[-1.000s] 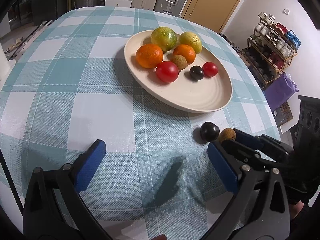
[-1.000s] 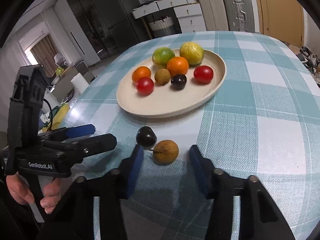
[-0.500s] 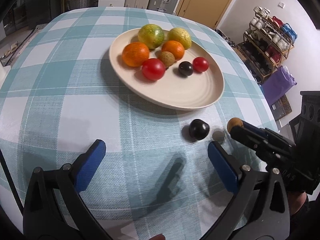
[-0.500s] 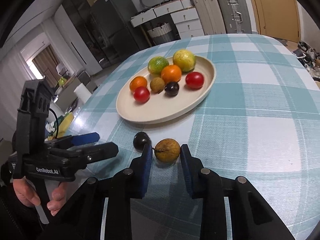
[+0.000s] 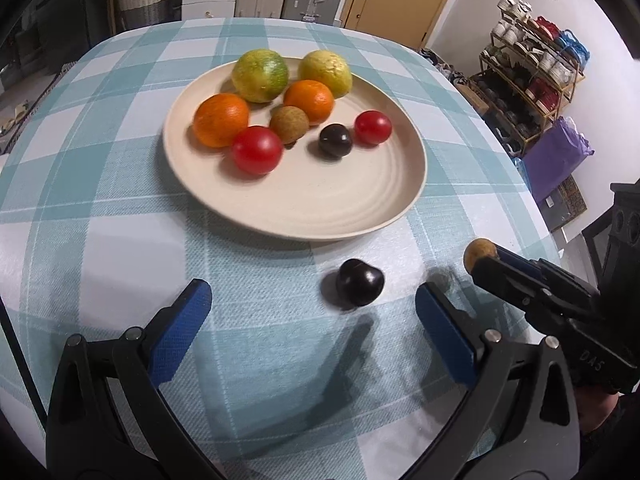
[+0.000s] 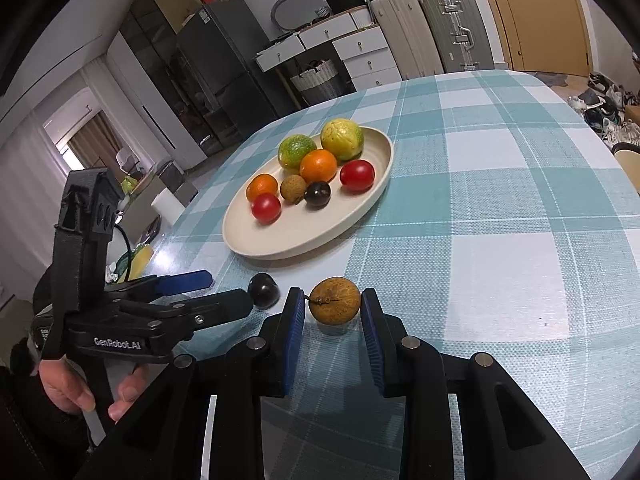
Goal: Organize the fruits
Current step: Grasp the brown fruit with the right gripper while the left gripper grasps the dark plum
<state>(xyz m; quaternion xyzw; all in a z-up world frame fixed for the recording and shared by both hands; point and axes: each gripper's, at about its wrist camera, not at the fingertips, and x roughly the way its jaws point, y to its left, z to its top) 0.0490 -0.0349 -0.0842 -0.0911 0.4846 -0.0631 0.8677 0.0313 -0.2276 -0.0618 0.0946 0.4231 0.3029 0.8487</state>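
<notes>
Only rightward: right tongs (image 6: 334,308) around longan (image 6: 334,306)

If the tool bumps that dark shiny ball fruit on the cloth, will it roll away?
Probably. The dark fruit looks round and glossy, so a nudge would likely roll it. The woven tablecloth may slow it. The open left tool is wide enough to trap it.

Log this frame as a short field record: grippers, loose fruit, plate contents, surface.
right gripper: shut on brown longan, lifted off the cloth
left gripper: open, holding nothing
loose fruit: dark plum on the checked tablecloth, between the left fingers, untouched
plate: eight fruits; two green-yellow, two orange, two red, one brown, one dark
plate position: beyond the plum, apart from both grippers
</notes>
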